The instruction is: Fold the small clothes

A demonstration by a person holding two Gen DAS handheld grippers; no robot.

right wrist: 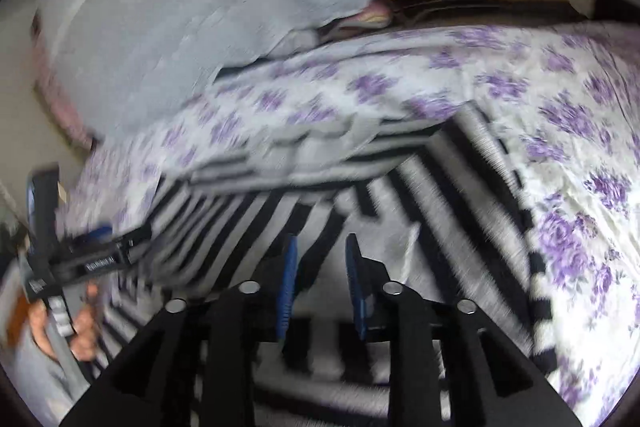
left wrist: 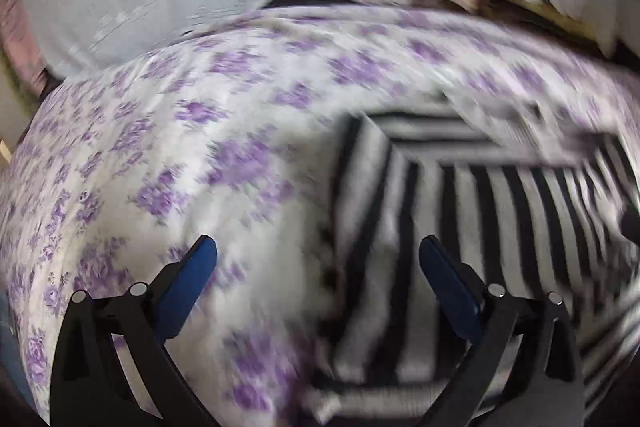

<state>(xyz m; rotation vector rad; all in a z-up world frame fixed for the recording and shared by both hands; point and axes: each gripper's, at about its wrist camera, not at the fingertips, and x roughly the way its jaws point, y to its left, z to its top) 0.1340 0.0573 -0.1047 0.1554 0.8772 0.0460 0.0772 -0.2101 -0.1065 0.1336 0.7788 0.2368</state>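
Floral purple-white bedsheet (left wrist: 168,131) at left, bare. Left gripper (left wrist: 318,259): jaws wide apart, nothing btwn, over garment's left edge. Striped black-white garment (left wrist: 460,211) centre-right on sheet, one flap turned over; fold partly done, more folds likely left. Right gripper (right wrist: 320,247): jaws narrowly parted, empty, above stripes.

A bedroom in a home; a bed with a white sheet (left wrist: 168,155) printed with purple flowers; a pale blue blanket (right wrist: 180,27) bunched up behind; striped clothes (right wrist: 420,195) spread on top.
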